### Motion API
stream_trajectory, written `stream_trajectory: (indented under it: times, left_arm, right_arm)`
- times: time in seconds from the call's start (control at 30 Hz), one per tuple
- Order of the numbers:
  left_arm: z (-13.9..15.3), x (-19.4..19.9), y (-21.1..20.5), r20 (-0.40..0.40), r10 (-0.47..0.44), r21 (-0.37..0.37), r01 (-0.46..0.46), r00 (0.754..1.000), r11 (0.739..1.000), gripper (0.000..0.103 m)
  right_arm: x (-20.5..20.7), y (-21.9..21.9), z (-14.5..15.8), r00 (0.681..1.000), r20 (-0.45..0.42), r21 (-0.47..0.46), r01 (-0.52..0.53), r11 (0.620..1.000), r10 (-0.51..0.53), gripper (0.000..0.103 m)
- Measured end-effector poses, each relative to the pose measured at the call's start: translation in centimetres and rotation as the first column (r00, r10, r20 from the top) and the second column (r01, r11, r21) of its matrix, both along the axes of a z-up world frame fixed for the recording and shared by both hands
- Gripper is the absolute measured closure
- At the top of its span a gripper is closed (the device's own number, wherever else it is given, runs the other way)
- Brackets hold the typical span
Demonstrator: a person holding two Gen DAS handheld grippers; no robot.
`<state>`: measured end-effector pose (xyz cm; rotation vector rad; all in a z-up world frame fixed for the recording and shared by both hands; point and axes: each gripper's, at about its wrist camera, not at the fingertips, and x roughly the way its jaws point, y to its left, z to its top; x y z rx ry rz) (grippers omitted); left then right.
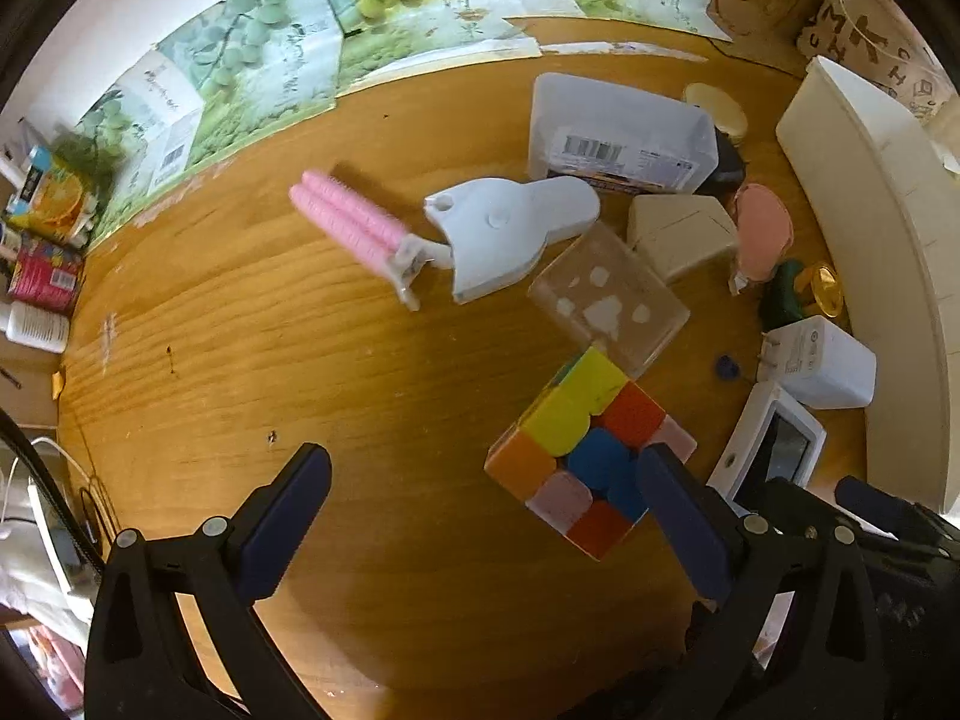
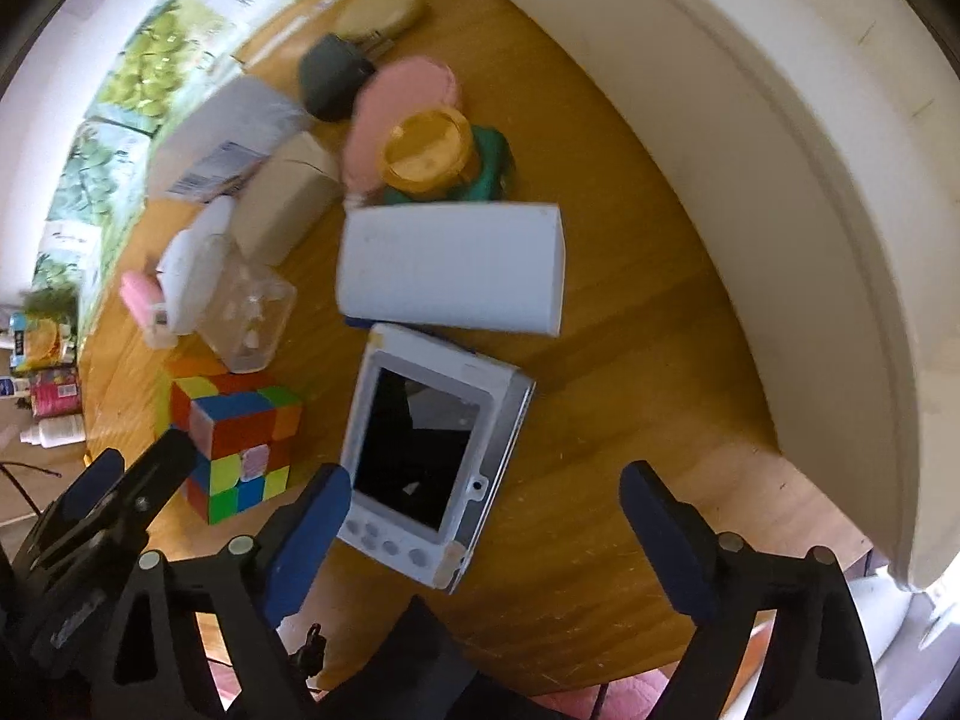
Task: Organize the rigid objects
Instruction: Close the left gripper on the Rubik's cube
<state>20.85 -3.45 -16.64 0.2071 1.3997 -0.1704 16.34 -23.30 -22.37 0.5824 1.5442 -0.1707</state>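
Note:
A colourful puzzle cube point(image 1: 585, 450) point(image 2: 234, 438) sits on the wooden table point(image 1: 300, 360). My left gripper point(image 1: 486, 480) is open; its right finger stands just right of the cube, and the left one is far off over bare wood. My right gripper point(image 2: 486, 498) is open too, low over the table, its left finger beside a white handheld device with a dark screen point(image 2: 426, 450) point(image 1: 771, 450). Behind lie a white charger block point(image 2: 453, 267) point(image 1: 825, 369), a clear plastic box point(image 1: 609, 297) point(image 2: 249, 318), and a white and pink clip tool point(image 1: 444, 231).
A large cream bin point(image 1: 876, 240) point(image 2: 780, 180) runs along the right side. A white lidded box point(image 1: 621, 132), a beige wedge box point(image 1: 681, 231), a pink oval piece point(image 1: 762, 234), a yellow-lidded green jar point(image 2: 438, 153) and a dark object point(image 2: 333, 75) crowd the back. Printed cartons line the wall.

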Motion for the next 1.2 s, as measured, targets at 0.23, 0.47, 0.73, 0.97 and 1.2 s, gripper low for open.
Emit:
stream_trajectory:
  times: [0.23,0.47,0.73,0.97,1.2]
  left_arm:
    - [-0.3,0.0,-1.0,-0.038,-0.053,-0.04,0.052,0.998,0.998,0.001]
    - [-0.4,0.3,-1.2,-0.073,-0.068,-0.075,0.063,0.995,0.995,0.002]
    - [-1.0,1.7,-1.8,-0.14,-0.088,-0.127,0.07,0.986,0.989,0.003]
    - [-2.2,3.7,-2.0,-0.231,-0.086,-0.161,0.049,0.969,0.986,0.008]
    - [-3.9,4.0,-2.6,-0.282,-0.086,-0.154,0.044,0.956,0.987,0.035]
  right_arm:
    - [0.6,0.3,-1.1,1.0,-0.027,0.012,0.01,1.0,-0.01,0.017]
    - [0.6,-0.2,-1.0,0.999,-0.017,0.007,0.029,1.0,-0.029,0.017]
    - [-0.1,-3.1,-0.7,0.997,-0.024,0.016,0.075,0.997,-0.075,0.017]
    - [0.0,-4.4,-0.6,0.997,-0.037,0.032,0.063,0.998,-0.061,0.017]
    - [-0.2,-4.1,-0.5,0.999,-0.025,0.071,0.038,0.997,-0.036,0.017]
